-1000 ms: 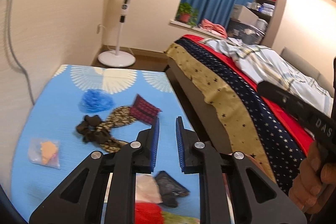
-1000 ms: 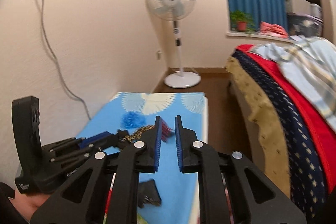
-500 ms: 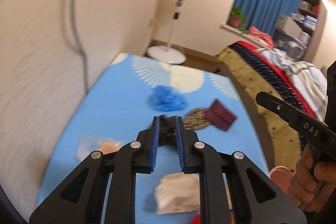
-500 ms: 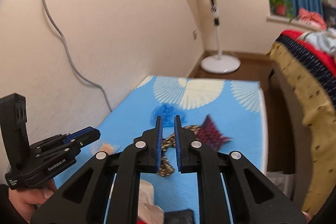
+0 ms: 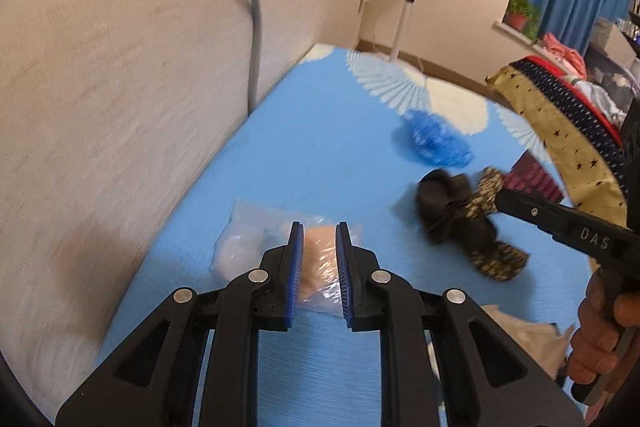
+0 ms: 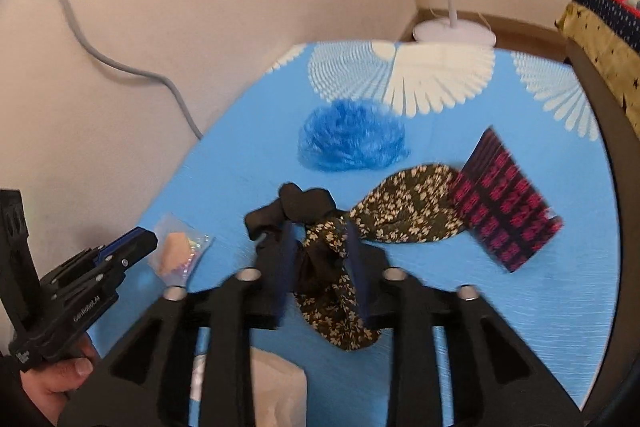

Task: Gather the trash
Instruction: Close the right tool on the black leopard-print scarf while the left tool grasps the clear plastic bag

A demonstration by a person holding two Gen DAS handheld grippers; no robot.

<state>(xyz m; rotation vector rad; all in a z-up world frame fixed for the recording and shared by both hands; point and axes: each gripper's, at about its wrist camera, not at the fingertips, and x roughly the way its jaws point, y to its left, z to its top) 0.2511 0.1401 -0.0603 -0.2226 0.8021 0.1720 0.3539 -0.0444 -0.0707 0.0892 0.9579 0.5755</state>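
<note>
On the blue tablecloth point(image 5: 320, 147) lies a clear plastic bag with something orange inside point(image 5: 320, 255). My left gripper point(image 5: 318, 267) hovers just over it, jaws slightly apart and opening, with the bag showing through the gap and the pads not pressing it. My right gripper point(image 6: 320, 259) is over a dark floral cloth point(image 6: 400, 211) tangled with a black cloth point(image 6: 300, 207). Its jaws are opening and the cloth lies between the blurred fingers, not pinched. Each gripper also shows in the other's view: the left gripper point(image 6: 144, 241) and the right gripper point(image 5: 504, 201).
A blue fluffy ball point(image 6: 352, 143) and a red-and-black patterned packet point(image 6: 504, 203) lie further back. White crumpled paper point(image 6: 276, 387) sits near the front edge. The wall with a grey cable point(image 5: 254, 7) runs along the left; a fan stand point(image 6: 454, 31) and a bed point(image 5: 560, 115) are beyond.
Both grippers have tilted down and come closer to the table. The left has swung over the clear bag. The right's jaws have spread wider above the floral cloth.
</note>
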